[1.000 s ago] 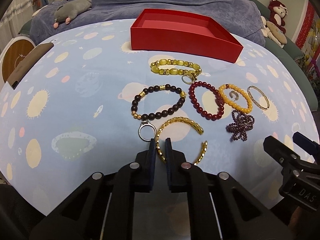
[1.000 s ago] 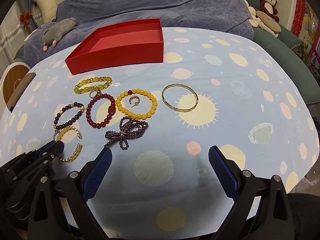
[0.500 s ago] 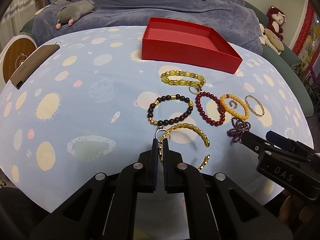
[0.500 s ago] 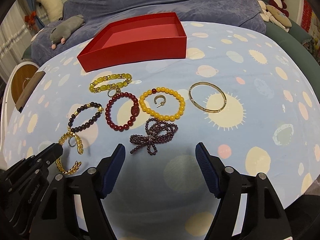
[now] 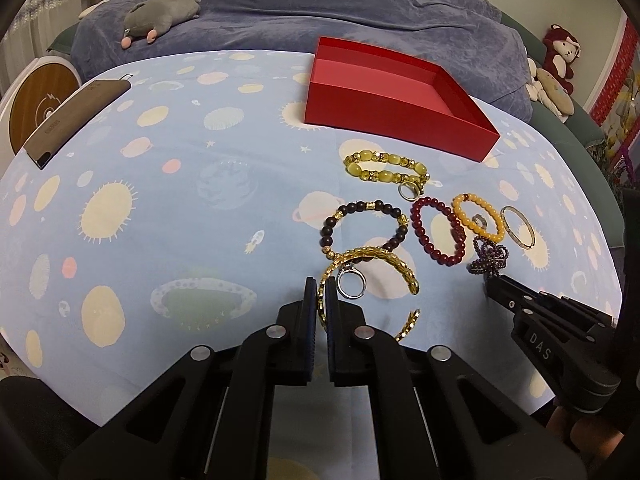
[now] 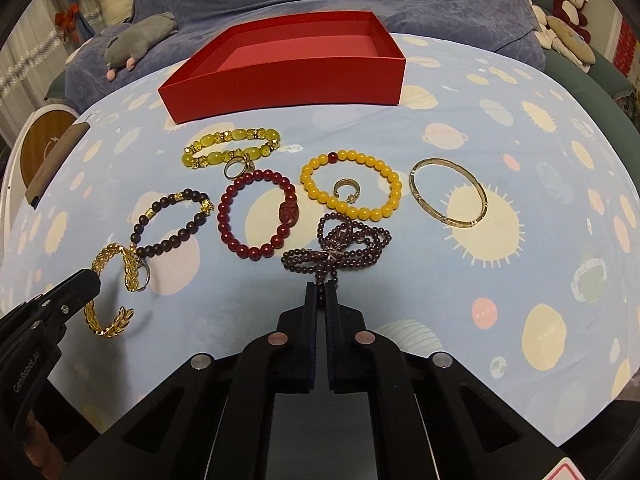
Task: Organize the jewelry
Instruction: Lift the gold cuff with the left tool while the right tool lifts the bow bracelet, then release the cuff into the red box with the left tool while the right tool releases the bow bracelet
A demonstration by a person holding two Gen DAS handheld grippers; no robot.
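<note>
The left claw is pinched tight on the near left side of a chunky gold leaf-pattern cuff, with a silver ring hanging on it. The right claw is clamped on the tail of a dark purple bead strand tied like a bow. Both pieces sit at the near edge of the jewelry spread on the counter. The red box at the far side has nothing in it.

A grey plush mouse lies on the blue sofa.
</note>
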